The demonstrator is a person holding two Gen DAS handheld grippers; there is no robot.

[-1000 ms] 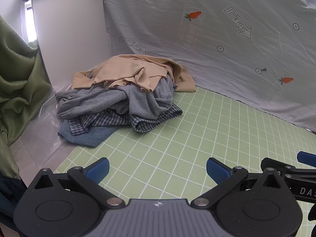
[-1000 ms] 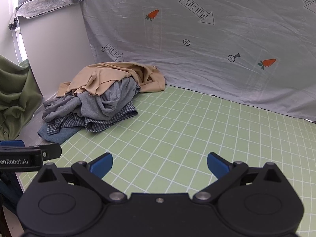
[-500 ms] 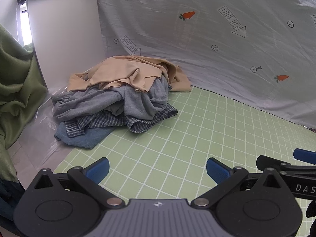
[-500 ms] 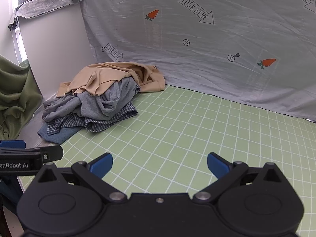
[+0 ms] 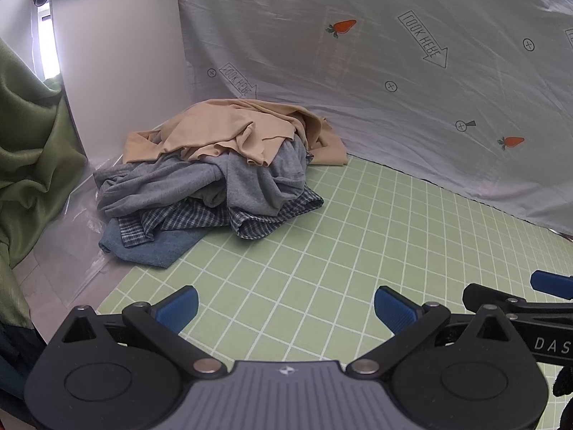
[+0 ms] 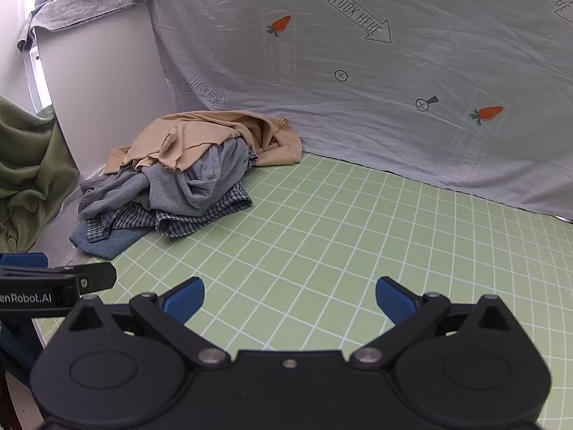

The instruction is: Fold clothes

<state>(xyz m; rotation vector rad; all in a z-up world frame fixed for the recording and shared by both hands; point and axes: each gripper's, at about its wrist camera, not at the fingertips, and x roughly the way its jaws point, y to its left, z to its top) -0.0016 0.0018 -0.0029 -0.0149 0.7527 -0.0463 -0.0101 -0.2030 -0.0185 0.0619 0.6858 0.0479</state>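
A heap of clothes (image 5: 222, 179) lies at the far left corner of the green grid mat (image 5: 340, 251). A tan garment (image 5: 229, 132) tops it, over a grey top (image 5: 250, 182), a checked shirt (image 5: 200, 218) and a denim piece (image 5: 157, 247). The same heap (image 6: 186, 182) shows in the right wrist view. My left gripper (image 5: 286, 308) is open with nothing between its fingers, well short of the heap. My right gripper (image 6: 290, 297) is open too, over bare mat. Each gripper shows at the edge of the other's view.
A pale sheet (image 5: 394, 89) printed with carrots and arrows hangs behind the mat. A white cabinet (image 5: 118, 64) with a grey cloth (image 6: 82, 3) on top stands at the left. Green fabric (image 5: 25, 150) hangs at the far left. Clear plastic (image 5: 71, 236) covers the surface beside the mat.
The left wrist view has drifted slightly, so the heap sits a little lower and more central. The right gripper has barely moved. Both stay open.
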